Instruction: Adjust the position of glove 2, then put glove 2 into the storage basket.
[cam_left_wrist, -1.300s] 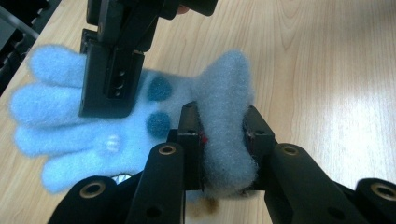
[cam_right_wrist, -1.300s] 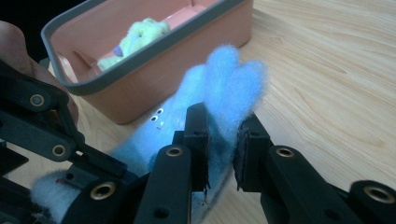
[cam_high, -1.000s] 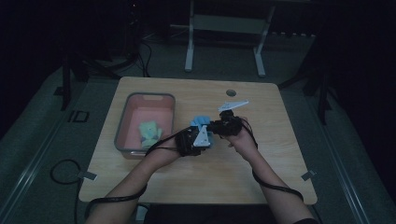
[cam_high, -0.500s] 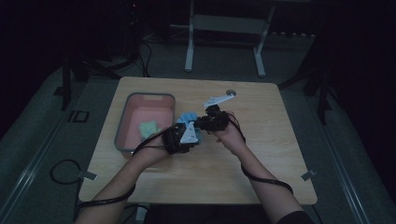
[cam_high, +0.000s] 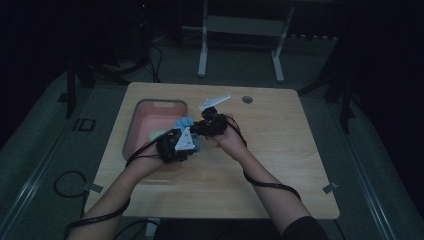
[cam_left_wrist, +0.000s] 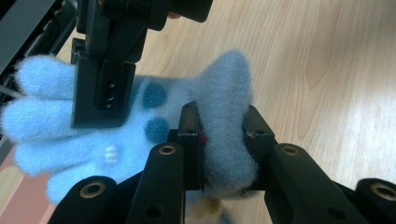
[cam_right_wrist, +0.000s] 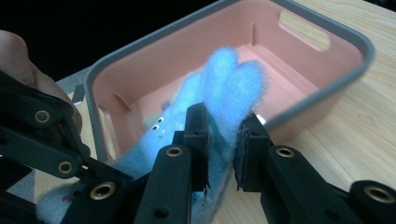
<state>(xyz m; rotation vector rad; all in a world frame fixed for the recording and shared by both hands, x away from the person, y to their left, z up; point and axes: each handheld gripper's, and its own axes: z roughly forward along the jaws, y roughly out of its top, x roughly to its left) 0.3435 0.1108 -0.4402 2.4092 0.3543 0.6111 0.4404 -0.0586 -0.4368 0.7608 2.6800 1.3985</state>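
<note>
Both grippers have carried the fluffy light-blue glove leftward, now over the pink plastic bin's near rim. Left gripper clamps the cuff; right gripper pinches its fingers, above the wooden table.

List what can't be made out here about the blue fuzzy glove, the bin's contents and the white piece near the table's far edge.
- Blue fuzzy glove: left gripper view, its cuff end is hidden between the left gripper jaws.
- Same glove in the high view: both grippers cover most of it.
- Pale green item in the pink bin: high view, too dim and small to identify.
- White piece: high view, too small to name.
</note>
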